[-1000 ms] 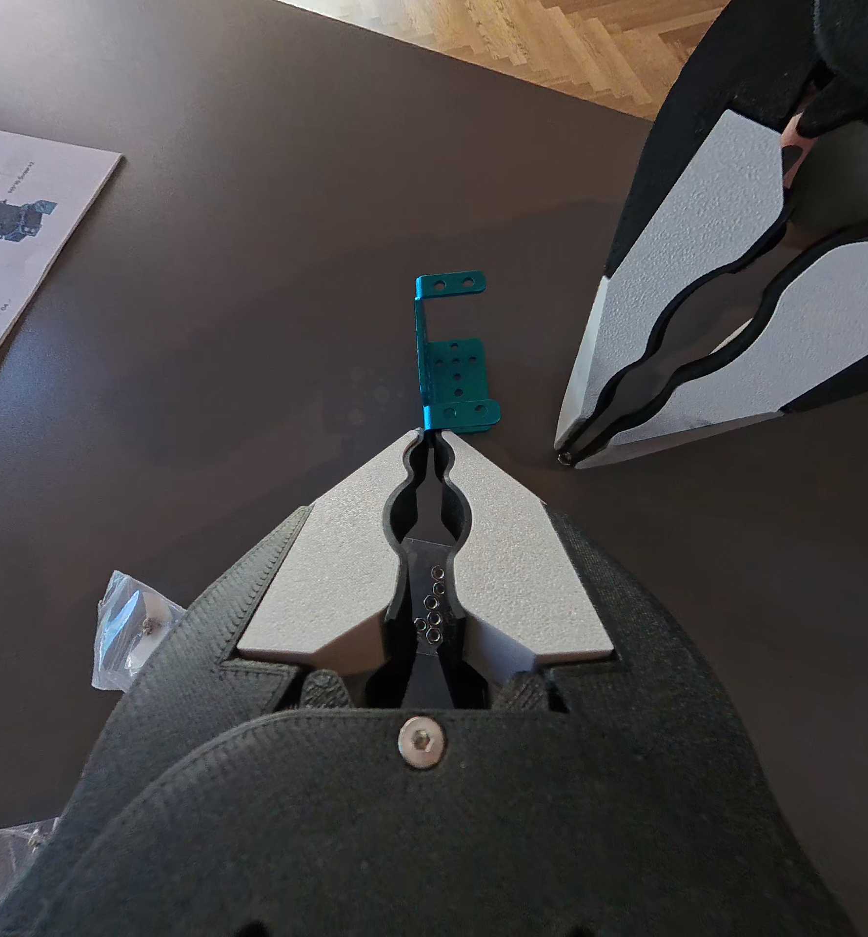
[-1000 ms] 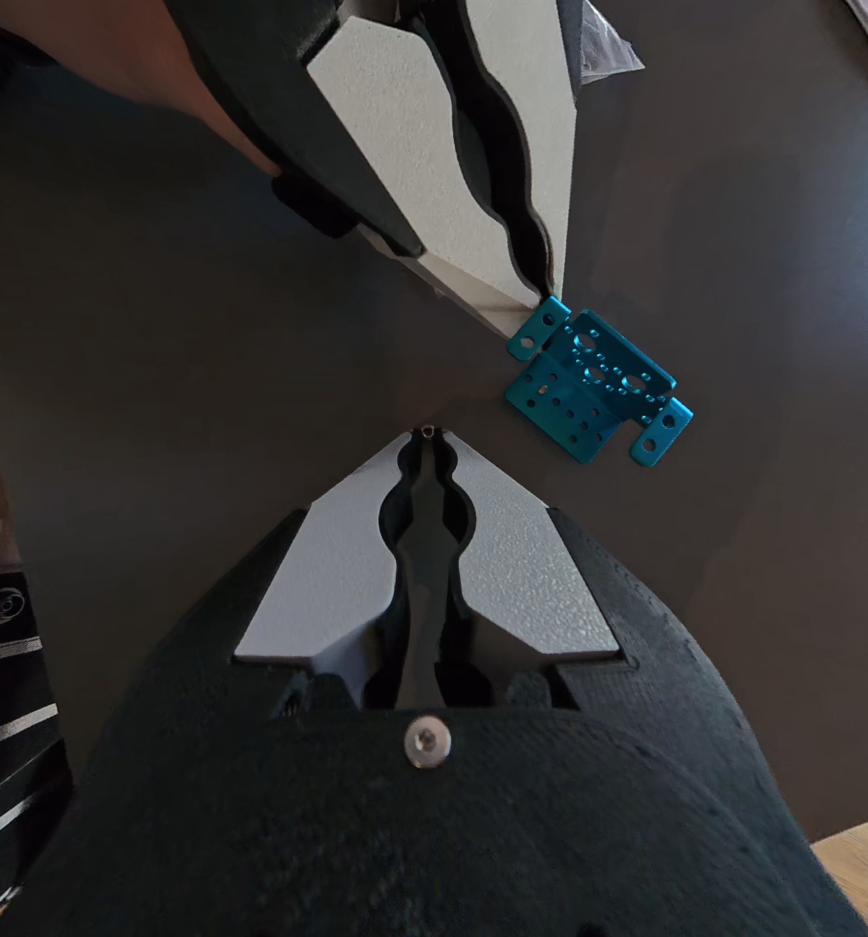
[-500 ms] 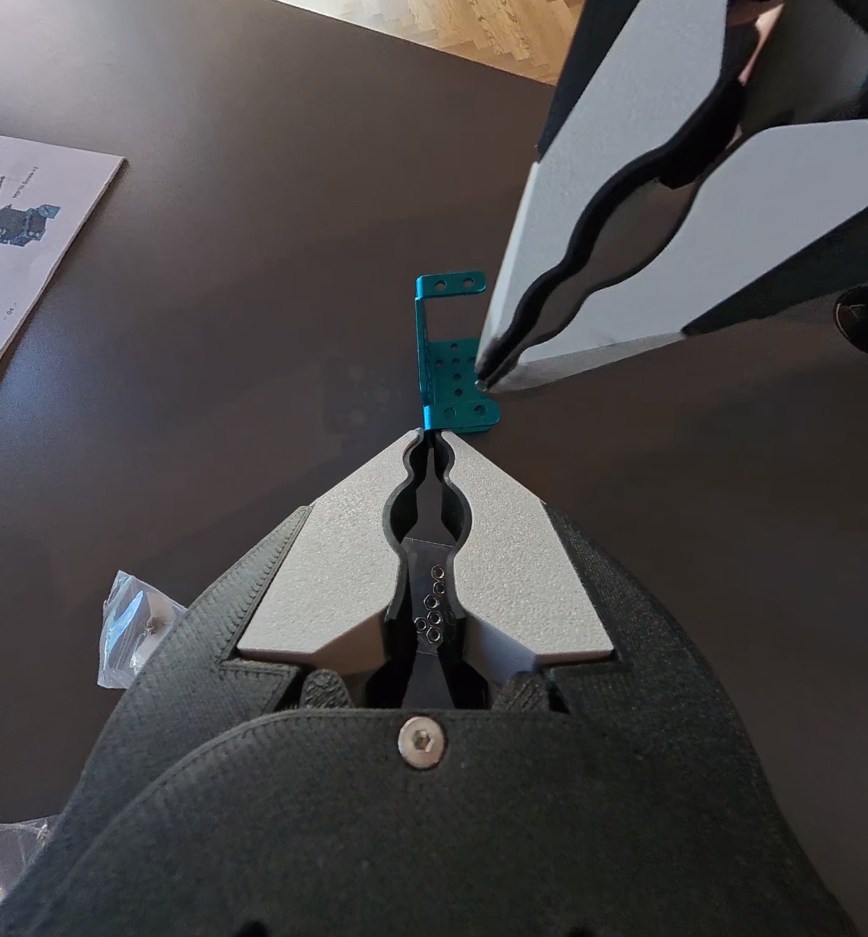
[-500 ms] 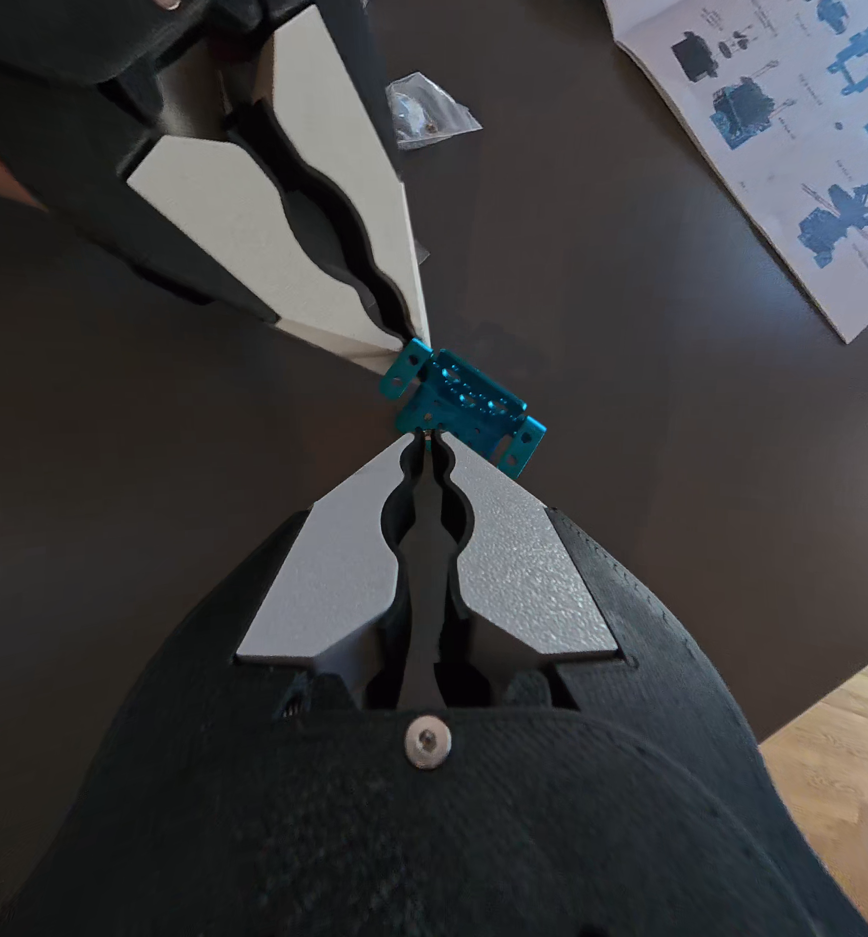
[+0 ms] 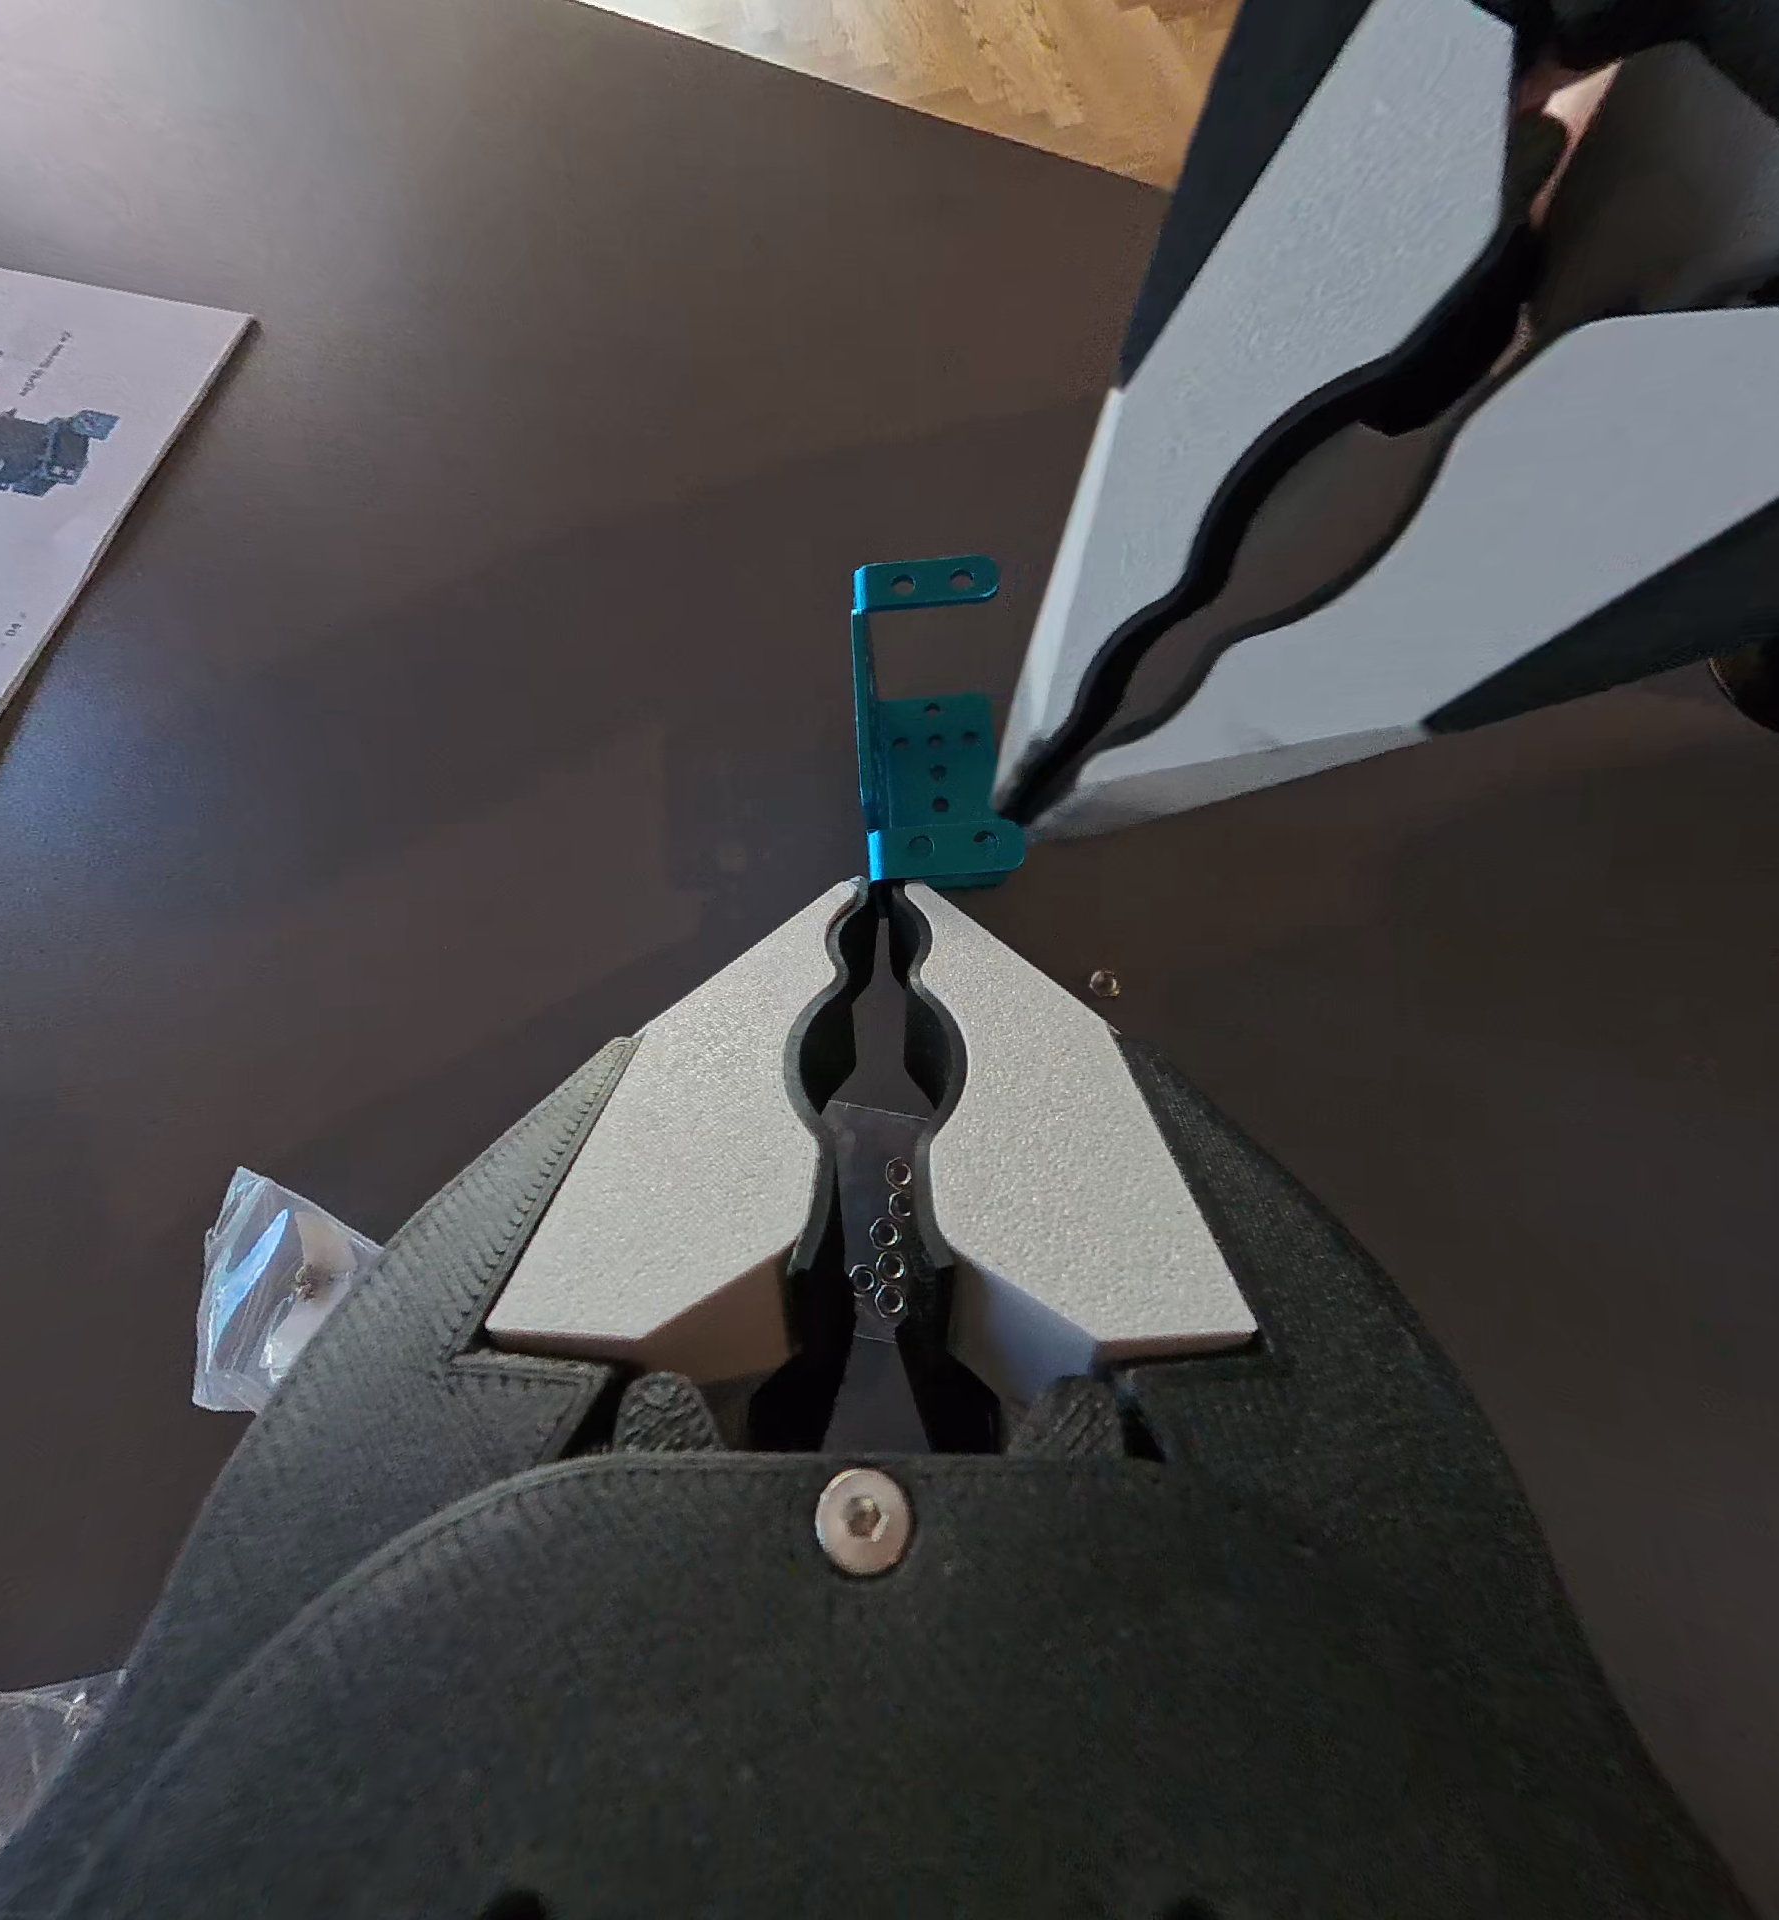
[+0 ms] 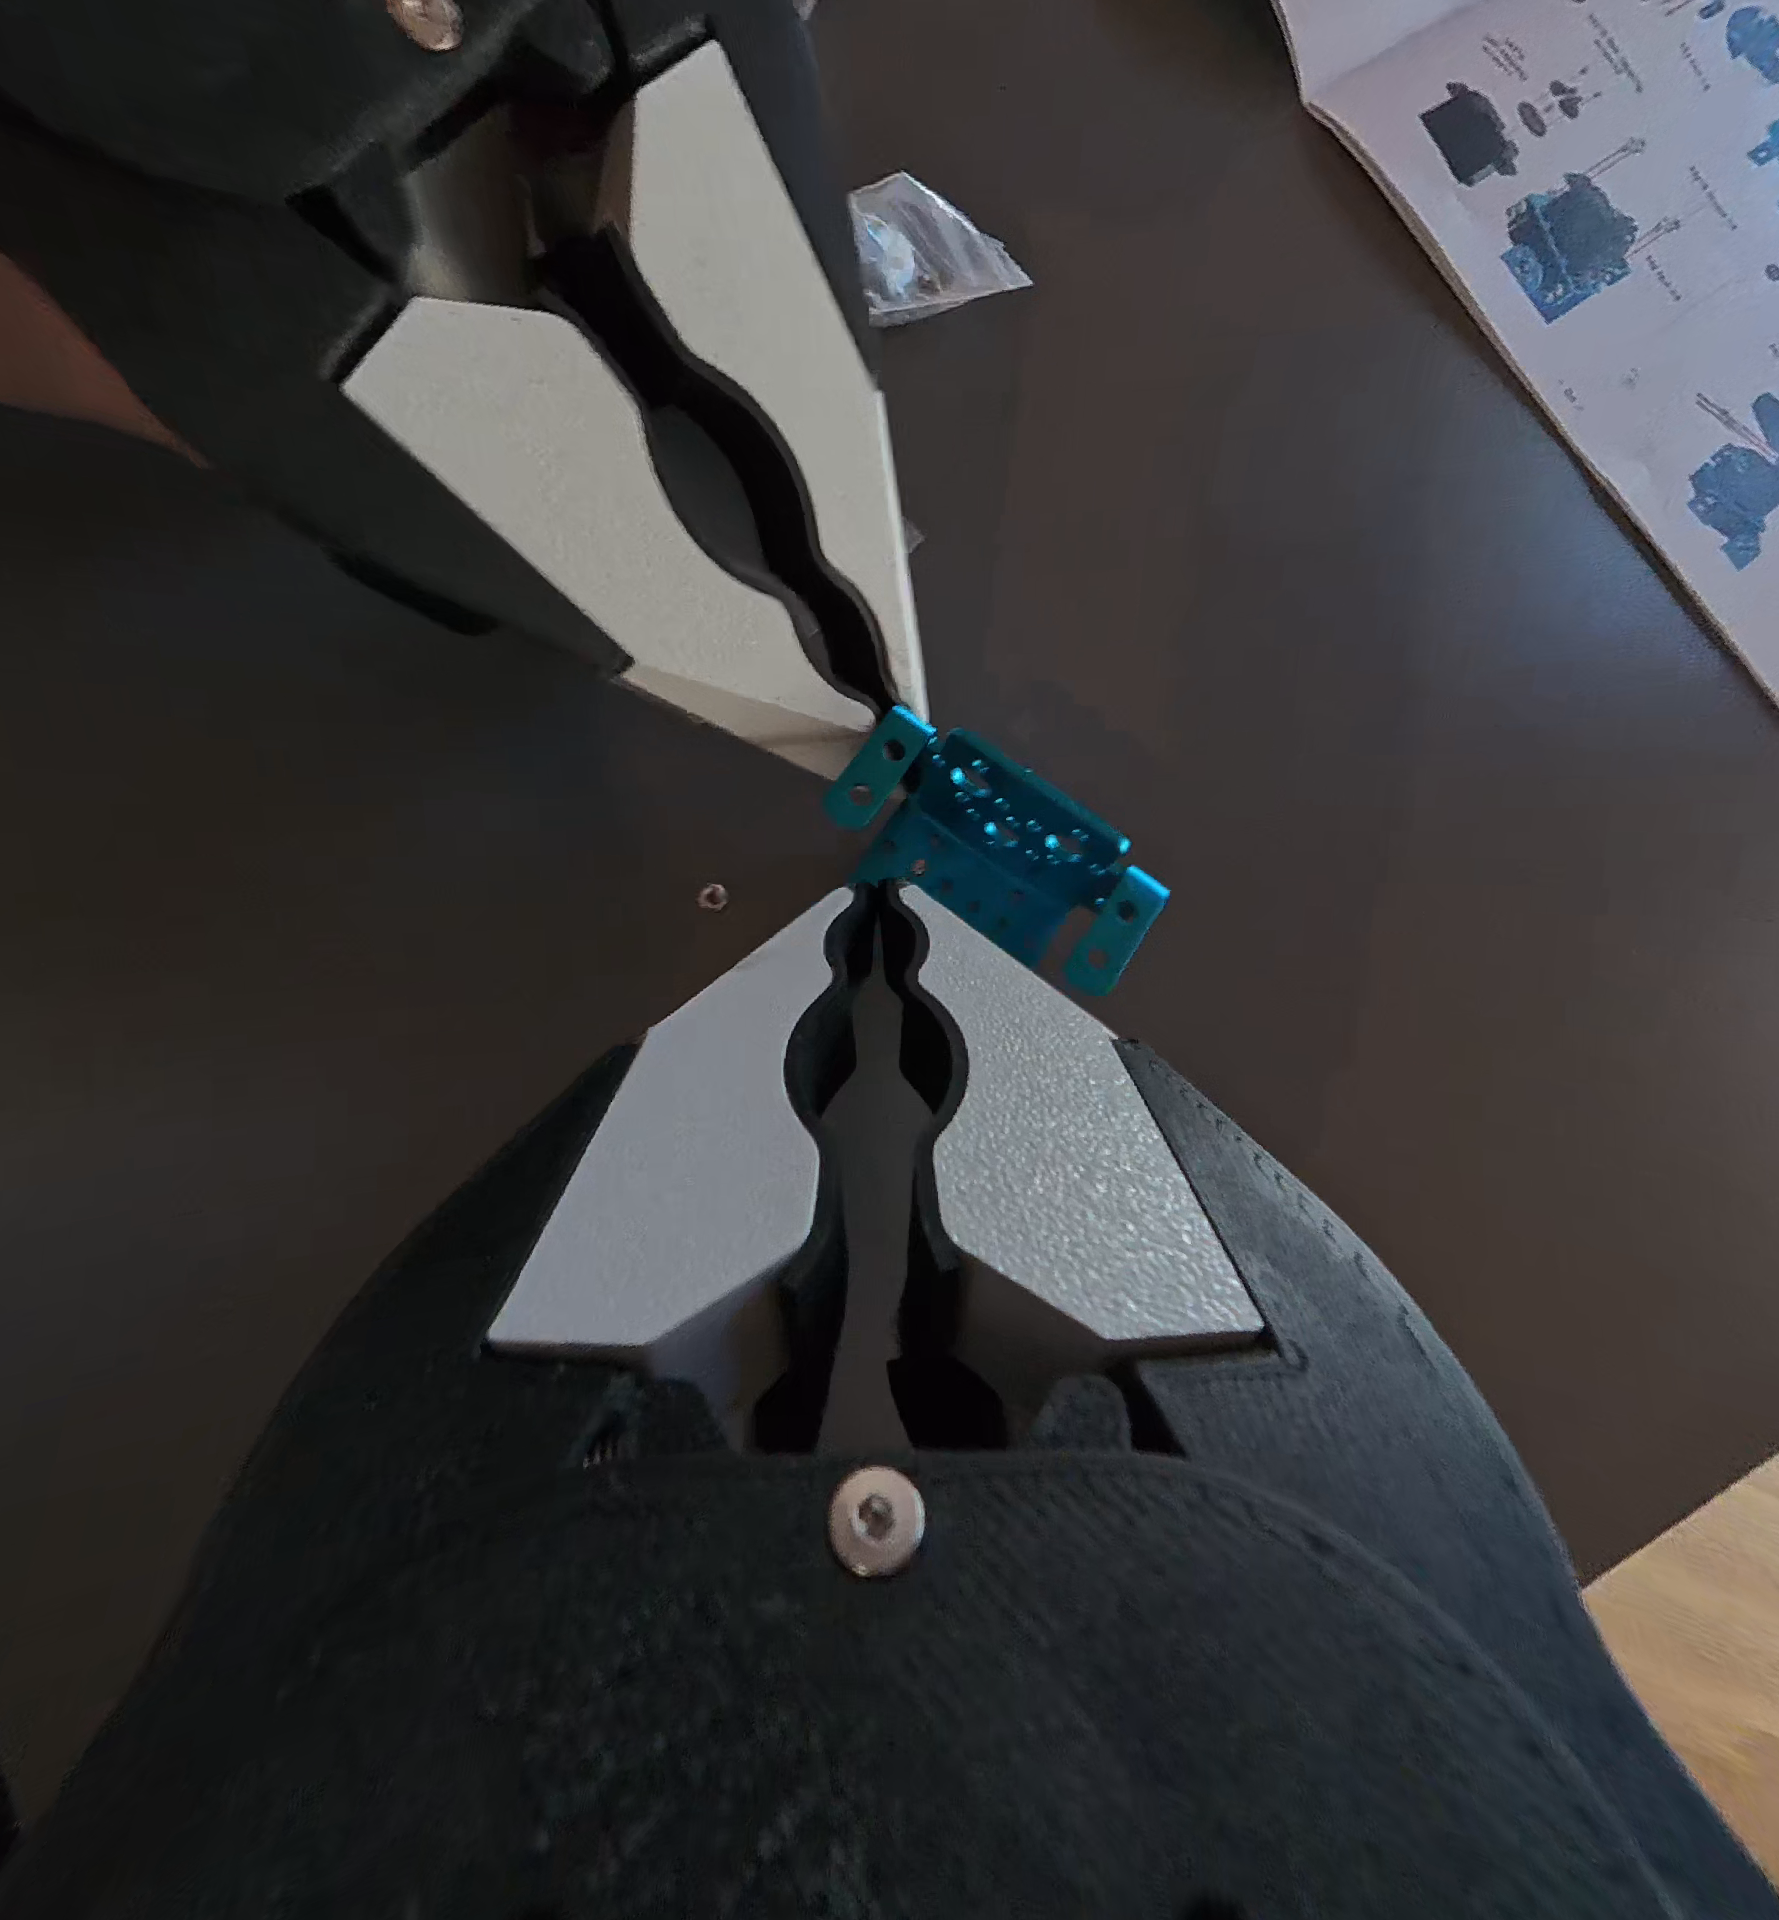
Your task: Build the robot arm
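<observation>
A blue metal bracket (image 5: 929,764) with many holes stands on edge on the dark table (image 5: 428,790). My left gripper (image 5: 880,889) is shut on the bracket's near flange and holds it upright. My right gripper (image 6: 877,896) is shut, with its tips against the bracket's (image 6: 1010,844) perforated plate. In the left wrist view the right gripper (image 5: 1010,805) comes in from the upper right. In the right wrist view the left gripper (image 6: 900,715) pinches the flange from the upper left. A small nut (image 5: 1104,982) lies loose on the table beside the bracket; it also shows in the right wrist view (image 6: 713,896).
An instruction sheet (image 5: 43,468) lies at the far left, seen also in the right wrist view (image 6: 1633,270). Clear plastic bags of small parts (image 5: 251,1283) lie by my left gripper. A bag of nuts (image 5: 887,1247) lies under its fingers. Wooden floor (image 6: 1737,1621) shows past the table edge.
My right gripper has swung in from the side until its tips meet the bracket. The small nut seen at its tips a second ago now lies on the table. My left gripper has kept still.
</observation>
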Demonstrator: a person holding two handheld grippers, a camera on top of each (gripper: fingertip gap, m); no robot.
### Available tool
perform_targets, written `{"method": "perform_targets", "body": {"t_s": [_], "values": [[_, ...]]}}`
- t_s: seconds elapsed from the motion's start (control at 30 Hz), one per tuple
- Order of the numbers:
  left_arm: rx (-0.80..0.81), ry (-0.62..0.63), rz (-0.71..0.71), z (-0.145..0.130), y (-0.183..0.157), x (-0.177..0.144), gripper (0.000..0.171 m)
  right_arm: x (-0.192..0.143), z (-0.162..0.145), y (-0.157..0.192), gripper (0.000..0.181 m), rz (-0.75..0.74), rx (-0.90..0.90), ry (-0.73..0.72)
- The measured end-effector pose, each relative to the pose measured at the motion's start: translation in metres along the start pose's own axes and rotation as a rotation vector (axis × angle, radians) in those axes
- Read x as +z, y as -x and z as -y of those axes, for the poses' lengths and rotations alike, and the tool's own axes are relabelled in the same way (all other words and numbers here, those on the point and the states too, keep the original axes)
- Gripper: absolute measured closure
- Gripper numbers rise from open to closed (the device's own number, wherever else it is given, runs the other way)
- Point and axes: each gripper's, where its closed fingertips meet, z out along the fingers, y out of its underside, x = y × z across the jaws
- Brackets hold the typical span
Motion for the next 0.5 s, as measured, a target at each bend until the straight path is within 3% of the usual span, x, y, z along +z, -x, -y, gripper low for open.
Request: {"method": "perform_targets", "body": {"t_s": [0.2, 0.27, 0.37, 0.5], "values": [[0.003, -0.001, 0.001, 0.000, 0.000, 0.000, 0.171, -0.005, -0.004, 0.030, 0.168, 0.147, -0.096, -0.012], [0.001, -0.002, 0.001, 0.000, 0.000, 0.000, 0.171, -0.004, -0.004, 0.028, 0.168, 0.129, -0.151, 0.014], [-0.002, -0.002, 0.000, 0.000, 0.000, 0.000, 0.171, -0.003, -0.001, 0.038, 0.166, 0.196, -0.073, 0.044], [-0.003, 0.001, 0.001, 0.000, 0.000, 0.000, 0.171, 0.002, -0.003, 0.037, 0.166, 0.159, -0.035, 0.087]]}}
